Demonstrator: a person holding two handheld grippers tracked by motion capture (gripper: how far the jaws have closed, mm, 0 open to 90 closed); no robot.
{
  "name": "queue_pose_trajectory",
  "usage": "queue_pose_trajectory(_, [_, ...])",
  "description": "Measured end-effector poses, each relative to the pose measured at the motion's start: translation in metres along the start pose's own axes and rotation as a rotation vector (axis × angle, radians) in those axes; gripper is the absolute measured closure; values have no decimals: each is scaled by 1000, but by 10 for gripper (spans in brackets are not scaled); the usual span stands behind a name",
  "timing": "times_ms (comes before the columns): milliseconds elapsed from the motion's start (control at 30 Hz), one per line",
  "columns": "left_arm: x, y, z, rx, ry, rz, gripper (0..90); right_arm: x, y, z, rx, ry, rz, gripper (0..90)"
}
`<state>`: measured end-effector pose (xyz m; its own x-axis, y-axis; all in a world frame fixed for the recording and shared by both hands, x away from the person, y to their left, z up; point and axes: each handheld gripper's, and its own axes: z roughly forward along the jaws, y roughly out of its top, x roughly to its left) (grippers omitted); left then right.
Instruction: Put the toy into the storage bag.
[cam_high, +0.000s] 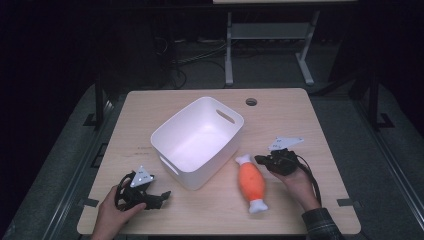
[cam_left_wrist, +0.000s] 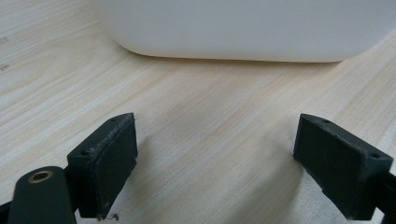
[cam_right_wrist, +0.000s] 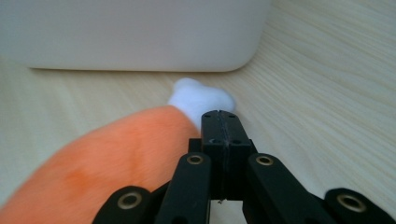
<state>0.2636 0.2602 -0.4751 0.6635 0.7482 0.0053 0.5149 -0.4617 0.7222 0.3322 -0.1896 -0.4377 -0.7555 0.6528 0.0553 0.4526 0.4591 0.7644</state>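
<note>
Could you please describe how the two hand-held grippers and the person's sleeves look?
Each hand-held gripper, left and right, is black with brass-coloured rivets, flat rectangular pads, and a grey three-cornered plate on top. A black cable trails from the right one. The right sleeve is dark plaid.

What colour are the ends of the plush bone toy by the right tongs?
White ends on an orange body; the toy shows best in the high view.

The white bin (cam_high: 197, 141) blocks the table's (cam_high: 300, 115) middle; bare wood lies open around it.
</note>
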Motion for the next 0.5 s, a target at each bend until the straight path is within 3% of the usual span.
queue_pose_trajectory(100, [0,0,0,0,0,-1,126,7,1,-9,-16,22,1,896])
queue_pose_trajectory(233, [0,0,0,3,0,4,126,28,1,-23,-23,75,-17,895])
queue_pose_trajectory(500, [0,0,0,1,1,4,126,60,-7,-27,-8,173,-43,895])
